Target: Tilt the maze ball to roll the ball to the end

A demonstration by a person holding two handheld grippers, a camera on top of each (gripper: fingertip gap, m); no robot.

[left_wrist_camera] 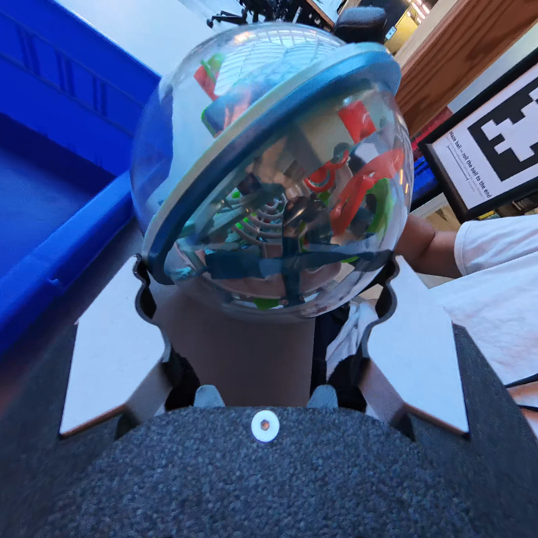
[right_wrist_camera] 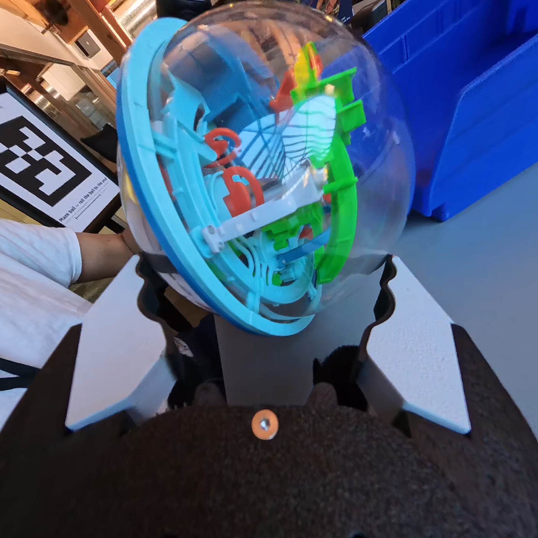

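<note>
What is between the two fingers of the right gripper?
In the right wrist view, the maze ball fills the gap of the right gripper; both fingers press its clear shell, with the grey table beneath.

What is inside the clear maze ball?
Inside the maze ball: green track, light blue rails, red loops. The small rolling ball cannot be made out.

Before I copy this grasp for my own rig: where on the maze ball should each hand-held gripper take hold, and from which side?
Grip the clear dome walls of the maze ball, one hand-held gripper from each opposite side, fingers spread wide across the lower curve, as the left hand-held gripper and the right hand-held gripper do. Straddle the tilted blue rim; it probably helps stop slipping.
</note>
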